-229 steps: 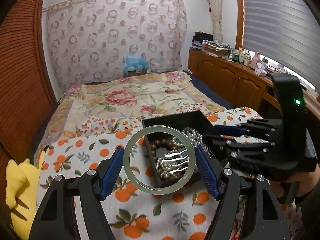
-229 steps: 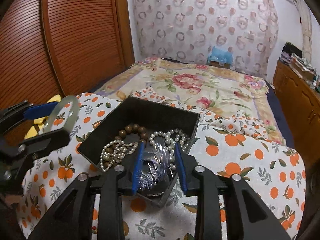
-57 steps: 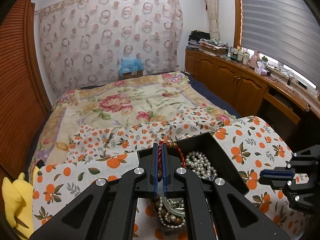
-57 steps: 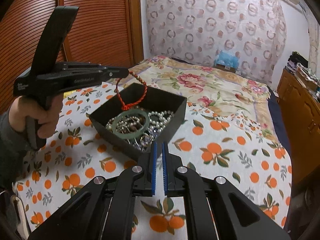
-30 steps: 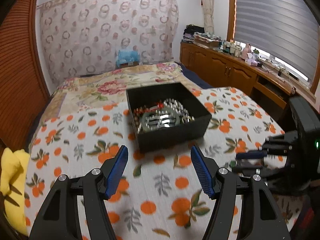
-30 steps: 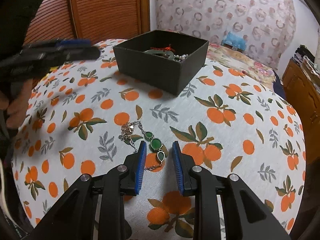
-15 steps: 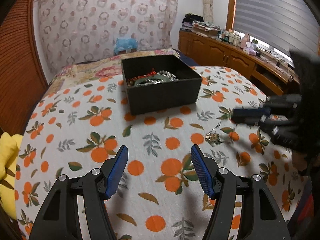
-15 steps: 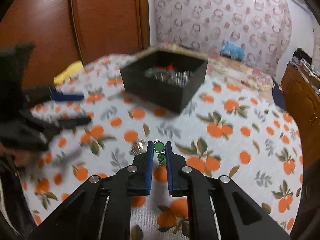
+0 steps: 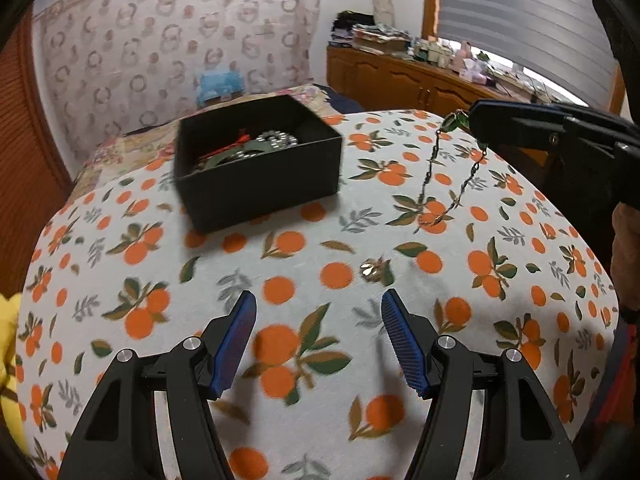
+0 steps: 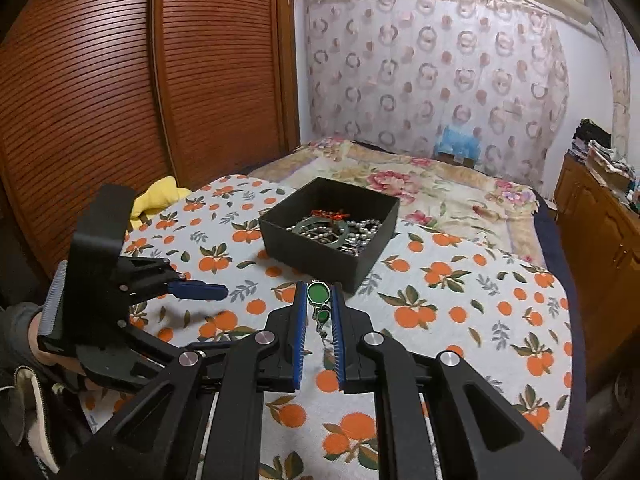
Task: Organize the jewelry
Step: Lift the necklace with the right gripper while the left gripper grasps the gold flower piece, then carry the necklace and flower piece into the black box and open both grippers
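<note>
Right gripper (image 10: 319, 300) pinching a green-stone necklace (image 9: 440, 176) between nearly closed blue pads (image 10: 299, 336), holding it raised above the orange-print cloth (image 9: 304, 360). In the right wrist view, round green stone (image 10: 318, 293) sitting at the fingertips, smaller stones hanging just behind it in the narrow gap. In the left wrist view, chain drooping in a loop from the gripper tip, its lowest part reaching down to the cloth or hanging just above it; cannot tell which.

Left gripper (image 9: 316, 316) hovering low over the cloth, jaws spread wide, gripping nothing. Small gold trinket (image 9: 372, 269) lying on the cloth just ahead of the left gripper, nearer its right finger, apart from the necklace.

Black box (image 10: 332, 248) sitting on the cloth beyond both grippers, holding a green bangle (image 10: 320, 226), silver beads (image 10: 360, 228) and a red cord (image 10: 330, 213). Yellow plush toy (image 10: 160, 198) resting at the cloth's far left edge, near the wooden slatted doors (image 10: 120, 80).
</note>
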### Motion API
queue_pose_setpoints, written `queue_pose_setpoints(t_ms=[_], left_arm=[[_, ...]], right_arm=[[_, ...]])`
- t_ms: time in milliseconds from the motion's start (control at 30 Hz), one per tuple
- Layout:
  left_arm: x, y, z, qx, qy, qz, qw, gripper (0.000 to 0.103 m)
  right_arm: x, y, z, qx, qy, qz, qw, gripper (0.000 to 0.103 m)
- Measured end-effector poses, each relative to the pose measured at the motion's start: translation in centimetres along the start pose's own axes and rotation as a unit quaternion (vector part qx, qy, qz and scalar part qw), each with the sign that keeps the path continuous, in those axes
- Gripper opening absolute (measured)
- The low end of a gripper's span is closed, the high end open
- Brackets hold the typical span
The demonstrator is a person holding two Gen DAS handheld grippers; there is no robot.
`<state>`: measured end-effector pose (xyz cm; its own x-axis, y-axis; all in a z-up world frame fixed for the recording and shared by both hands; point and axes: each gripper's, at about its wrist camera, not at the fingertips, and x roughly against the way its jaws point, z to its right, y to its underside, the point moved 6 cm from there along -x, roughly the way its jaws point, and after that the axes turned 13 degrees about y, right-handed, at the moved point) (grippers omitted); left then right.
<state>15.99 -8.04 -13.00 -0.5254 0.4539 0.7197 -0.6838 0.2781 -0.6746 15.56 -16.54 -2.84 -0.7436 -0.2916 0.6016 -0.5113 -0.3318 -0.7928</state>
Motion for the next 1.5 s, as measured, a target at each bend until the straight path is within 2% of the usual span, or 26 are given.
queue_pose_setpoints(t_ms=[167, 367, 467, 767, 833, 933, 1100, 1500], left_arm=[[-1.3, -1.2, 1.1, -0.024, 0.006, -0.011, 0.9996, 0.061], [-2.8, -1.6, 2.1, -0.041, 0.017, -0.027, 0.9987, 0.043], [-3.6, -1.4, 1.9, -0.033, 0.016, -0.037, 0.9987, 0.027], [-4.0, -1.3, 2.0, -0.04, 0.02, -0.035, 0.9984, 0.025], [-4.0, -1.3, 2.1, -0.041, 0.024, -0.033, 0.9983, 0.014], [-3.5, -1.5, 1.8, -0.037, 0.008, -0.022, 0.999, 0.014], [-1.3, -2.5, 1.2, -0.026, 0.007, 0.008, 0.9996, 0.014], [2.8, -5.1, -2.1, -0.008, -0.025, 0.055, 0.9981, 0.014]], right_arm=[[-0.2, 0.9, 1.6, -0.013, 0.013, -0.009, 1.0, 0.013], [-0.9, 2.2, 2.8, -0.023, 0.024, -0.025, 0.999, 0.013], [-0.9, 2.4, 3.1, -0.024, 0.027, -0.027, 0.999, 0.013], [-1.2, 2.5, 3.5, -0.027, 0.029, -0.032, 0.999, 0.013], [-1.2, 2.4, 3.5, -0.026, 0.029, -0.031, 0.999, 0.013], [-1.3, 2.2, 3.3, -0.024, 0.028, -0.031, 0.999, 0.013], [-1.4, 1.3, 2.9, -0.017, 0.028, -0.026, 0.999, 0.013], [-3.1, -4.1, 1.8, -0.015, 0.022, 0.0, 1.0, 0.013]])
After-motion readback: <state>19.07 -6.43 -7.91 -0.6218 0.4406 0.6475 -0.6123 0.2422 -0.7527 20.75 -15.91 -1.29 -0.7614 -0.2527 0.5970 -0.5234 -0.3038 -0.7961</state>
